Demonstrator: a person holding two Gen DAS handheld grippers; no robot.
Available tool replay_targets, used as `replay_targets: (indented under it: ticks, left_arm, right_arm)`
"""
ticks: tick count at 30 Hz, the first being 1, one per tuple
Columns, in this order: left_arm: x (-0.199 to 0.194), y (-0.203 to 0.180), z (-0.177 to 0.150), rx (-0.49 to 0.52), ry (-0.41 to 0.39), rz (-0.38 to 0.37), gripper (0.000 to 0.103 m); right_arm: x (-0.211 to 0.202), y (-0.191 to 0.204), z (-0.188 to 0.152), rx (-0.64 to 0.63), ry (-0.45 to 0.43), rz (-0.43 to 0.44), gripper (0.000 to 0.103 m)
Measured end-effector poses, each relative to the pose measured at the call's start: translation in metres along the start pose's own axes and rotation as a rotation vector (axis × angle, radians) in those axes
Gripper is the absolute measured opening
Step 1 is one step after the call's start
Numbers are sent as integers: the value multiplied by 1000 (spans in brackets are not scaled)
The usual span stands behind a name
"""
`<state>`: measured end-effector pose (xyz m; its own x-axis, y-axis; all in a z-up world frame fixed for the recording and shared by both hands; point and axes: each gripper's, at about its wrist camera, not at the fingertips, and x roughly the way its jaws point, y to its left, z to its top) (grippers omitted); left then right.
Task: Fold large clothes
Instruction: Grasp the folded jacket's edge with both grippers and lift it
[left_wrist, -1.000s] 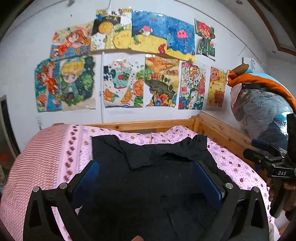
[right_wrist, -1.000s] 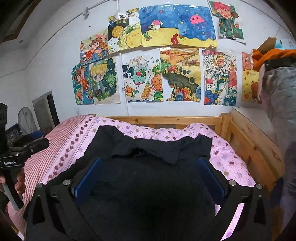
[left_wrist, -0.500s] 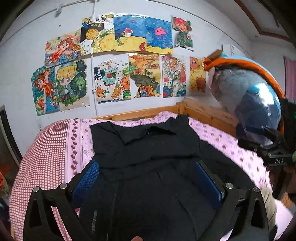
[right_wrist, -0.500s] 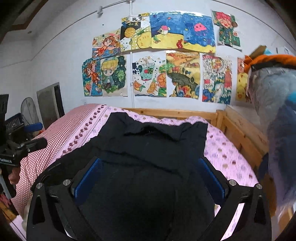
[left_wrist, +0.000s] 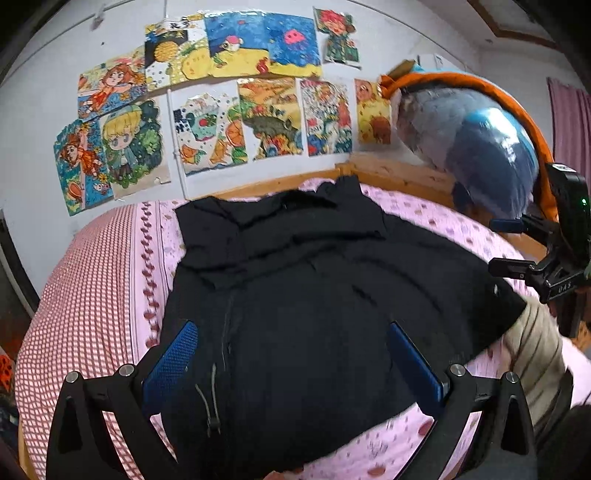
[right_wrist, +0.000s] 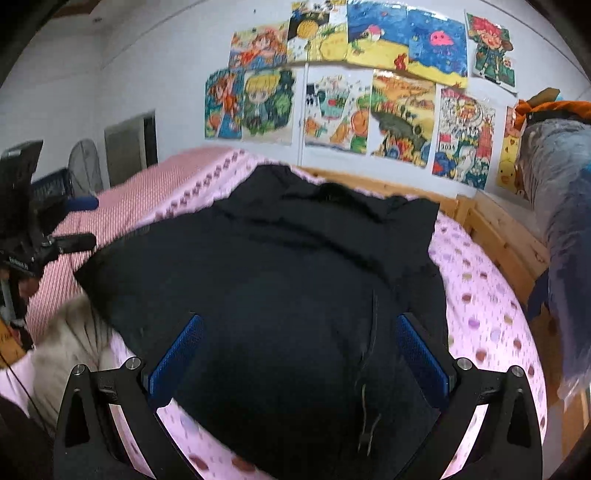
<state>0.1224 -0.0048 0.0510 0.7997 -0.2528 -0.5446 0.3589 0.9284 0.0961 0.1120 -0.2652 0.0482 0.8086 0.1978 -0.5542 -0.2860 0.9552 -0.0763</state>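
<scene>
A large black garment (left_wrist: 303, 291) lies spread on the pink bed, collar toward the wall; it also shows in the right wrist view (right_wrist: 295, 280). A zipper with a pull runs down it (left_wrist: 212, 402) (right_wrist: 367, 373). My left gripper (left_wrist: 291, 354) is open and empty above the garment's near part. My right gripper (right_wrist: 299, 350) is open and empty above the near part too. The right gripper shows at the right edge of the left wrist view (left_wrist: 546, 266), and the left gripper at the left edge of the right wrist view (right_wrist: 33, 236).
The bed has a pink dotted sheet (left_wrist: 436, 218) and a red checked cover (left_wrist: 85, 280) on the left. A wooden bed frame (right_wrist: 502, 236) runs along the wall and right side. A bagged bundle (left_wrist: 480, 140) stands at the right. Drawings (left_wrist: 240, 96) cover the wall.
Both grippers have drawn back and tilted down, so more of the garment's near part shows. The two views have swung apart, left toward the right side, right toward the left. Both jaws stay open.
</scene>
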Motion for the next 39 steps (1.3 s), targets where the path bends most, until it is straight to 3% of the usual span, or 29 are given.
replay_targets:
  ticks: [7,13,21,26,34,39]
  left_arm:
    - [-1,-8,-26,35,20,13,103]
    - [0,-19,-54,122,81,4,103]
    - [10,-28,-82,202,144,77,103]
    - [14,-33,-91,233,135,147,103]
    - [27,-40,-98,246,110,281,103]
    - [34,-44,-101,267,115,385,103]
  right_arm:
    - [-2,2,-29,38,46,7,101]
    - [-3,15,-57,-38,112,10,101]
    - [-3,9,-76,-6,174,-45,101]
    - [1,15,-82,-81,202,-71,101]
    - [5,33,-85,-157,205,-176,101]
    - [2,39,-87,-186,158,-342,101]
